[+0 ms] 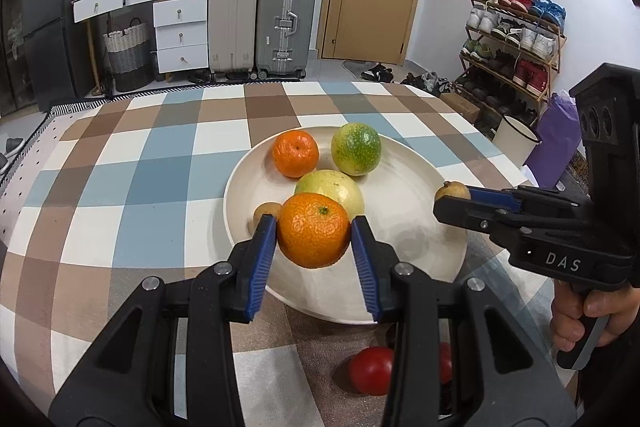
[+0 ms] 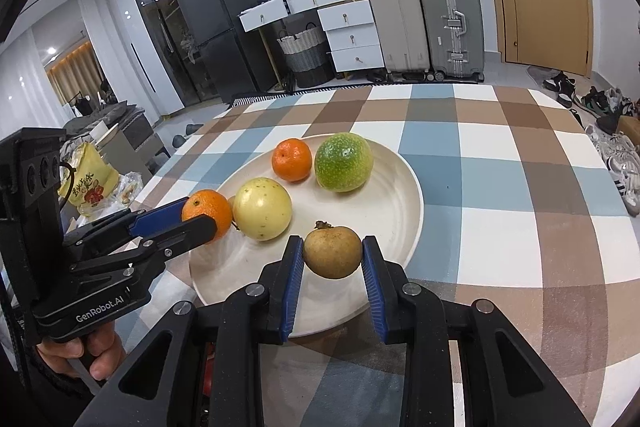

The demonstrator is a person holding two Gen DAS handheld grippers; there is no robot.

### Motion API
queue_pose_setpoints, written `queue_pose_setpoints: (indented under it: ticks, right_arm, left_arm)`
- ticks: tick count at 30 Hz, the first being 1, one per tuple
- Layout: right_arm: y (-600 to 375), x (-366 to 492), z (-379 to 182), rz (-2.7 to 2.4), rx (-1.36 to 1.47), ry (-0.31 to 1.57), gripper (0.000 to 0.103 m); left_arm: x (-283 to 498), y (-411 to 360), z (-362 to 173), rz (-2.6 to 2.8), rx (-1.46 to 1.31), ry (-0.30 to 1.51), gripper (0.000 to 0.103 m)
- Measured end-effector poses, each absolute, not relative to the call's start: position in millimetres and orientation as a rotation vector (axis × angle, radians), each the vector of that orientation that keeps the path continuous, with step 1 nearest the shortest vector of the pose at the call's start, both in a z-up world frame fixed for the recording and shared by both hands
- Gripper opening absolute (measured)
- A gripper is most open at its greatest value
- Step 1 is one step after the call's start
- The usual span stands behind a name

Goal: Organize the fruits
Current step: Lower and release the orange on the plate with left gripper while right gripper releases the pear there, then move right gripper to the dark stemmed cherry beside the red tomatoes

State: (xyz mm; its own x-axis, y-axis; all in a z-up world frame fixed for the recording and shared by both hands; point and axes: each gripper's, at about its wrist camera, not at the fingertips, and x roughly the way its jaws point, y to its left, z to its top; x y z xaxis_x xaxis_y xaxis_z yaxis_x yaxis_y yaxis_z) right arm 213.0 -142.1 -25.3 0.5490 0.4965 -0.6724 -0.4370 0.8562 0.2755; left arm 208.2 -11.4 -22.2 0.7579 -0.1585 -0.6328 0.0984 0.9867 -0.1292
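While both hands point their tools downward over the plate (image 1: 448, 267), each one carries a fruit. The left gripper (image 1: 314, 231) comes from the near edge of the worktop (image 1: 132, 187), and its blue fingers (image 1: 262, 259) press on the two sides of an orange mandarin (image 1: 314, 229), which hangs above the near left part of the plate. The right gripper (image 2: 333, 255) is tilted the same way, and its fingers (image 2: 294, 283) are narrow, closed on a small brown fruit (image 2: 332, 251) held above the near rim. A hand (image 1: 588, 311) grips the handle of the right tool at the right side of the left view.

On the plate lie a second mandarin (image 1: 296, 153), a green round fruit (image 1: 356, 149) and a pale yellow fruit (image 1: 344, 185); another small brown fruit (image 1: 264, 211) lies just beside the left finger. The right half of the plate is bare. The checked cloth has much free room to the left and behind the plate. Red fruits (image 1: 370, 371) lie on the worktop near the front edge, partly hidden under the left gripper.
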Motion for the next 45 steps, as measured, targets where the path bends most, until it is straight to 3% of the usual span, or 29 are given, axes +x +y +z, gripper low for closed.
queue_pose_setpoints:
  ticks: [10, 15, 17, 19, 22, 23, 24, 26, 27, 28, 45]
  right_arm:
    - [-141.2, 209.9, -25.2, 0.542, 0.067, 0.801, 0.03]
    - [-142.5, 202.5, -18.8, 0.526, 0.051, 0.752, 0.043]
    - [-144.3, 200.3, -18.1, 0.527, 0.051, 0.751, 0.047]
    - [-146.0, 197.6, -18.4, 0.523, 0.046, 0.758, 0.054]
    - [-147.8, 191.1, -17.0, 0.518, 0.034, 0.766, 0.075]
    - [-148.7, 188.1, -15.6, 0.516, 0.037, 0.766, 0.089]
    - [-149.8, 184.7, -13.7, 0.515, 0.042, 0.761, 0.096]
    - [-150.7, 176.6, -8.8, 0.517, 0.043, 0.753, 0.101]
    - [-150.3, 172.3, -6.7, 0.515, 0.031, 0.755, 0.103]
    - [-150.1, 170.1, -5.9, 0.51, 0.022, 0.757, 0.102]
    - [-154.9, 123.3, -13.5, 0.444, -0.018, 0.84, 0.103]
  left_arm:
    - [206.4, -12.8, -25.0, -0.144, -0.097, 0.713, 0.036]
    - [200.8, -11.1, -19.6, -0.14, -0.103, 0.684, 0.038]
    - [197.7, -9.3, -17.2, -0.131, -0.101, 0.684, 0.043]
    - [191.9, -6.7, -15.0, -0.123, -0.103, 0.679, 0.059]
    - [178.9, -2.5, -9.1, -0.098, -0.101, 0.651, 0.081]
    - [173.4, -1.2, -6.5, -0.092, -0.098, 0.641, 0.084]
    - [168.7, -0.3, -3.7, -0.09, -0.096, 0.636, 0.084]
    - [158.3, 1.8, 0.6, -0.076, -0.092, 0.627, 0.089]
    - [153.7, 3.2, 1.9, -0.057, -0.093, 0.626, 0.097]
    - [148.0, 4.9, 3.0, -0.038, -0.096, 0.622, 0.102]
    - [95.6, 5.7, -8.3, -0.034, -0.107, 0.661, 0.102]
